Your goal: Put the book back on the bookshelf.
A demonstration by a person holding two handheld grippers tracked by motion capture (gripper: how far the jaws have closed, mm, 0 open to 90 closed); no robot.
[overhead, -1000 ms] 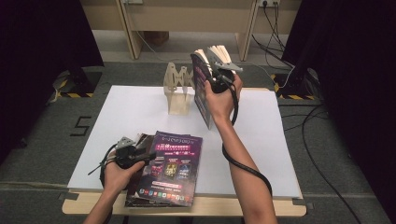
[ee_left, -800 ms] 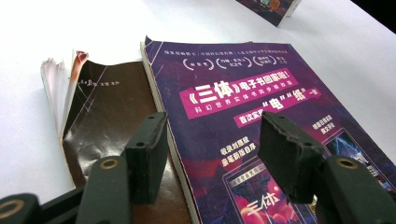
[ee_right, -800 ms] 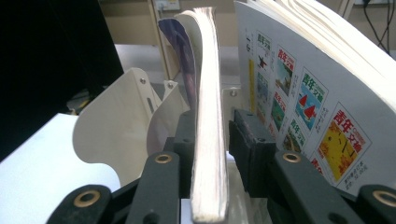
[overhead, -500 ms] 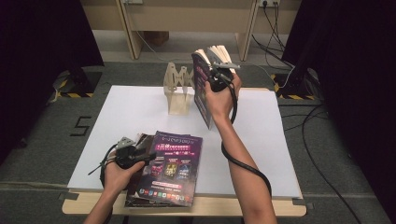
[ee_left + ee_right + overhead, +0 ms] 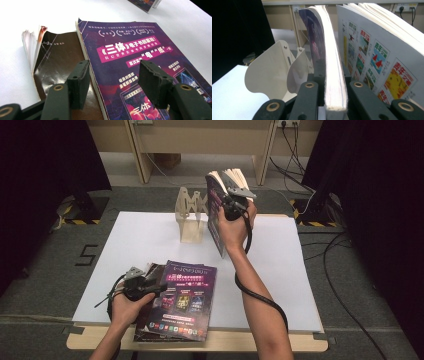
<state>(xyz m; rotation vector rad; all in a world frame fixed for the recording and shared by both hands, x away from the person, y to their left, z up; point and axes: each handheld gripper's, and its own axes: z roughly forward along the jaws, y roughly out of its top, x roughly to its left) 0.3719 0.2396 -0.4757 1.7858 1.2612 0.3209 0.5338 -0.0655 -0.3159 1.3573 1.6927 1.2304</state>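
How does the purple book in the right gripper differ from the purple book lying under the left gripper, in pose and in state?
The held purple book stands upright above the table, while the flat purple book lies face up on a brown book. The right gripper is clamped on the held book; its jaws have just been closing. The left gripper hovers open over the flat one, without gripping it. Both have purple covers.

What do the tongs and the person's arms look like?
Both tongs, the left tongs and the right tongs, are black, and each carries a grey three-cornered plate on top. Their jaws are flat black blocks on arms with brass-coloured rivets, seen in the gripper views. A black cable trails from the right one along the forearm. The forearms are bare, with no sleeves or gloves.
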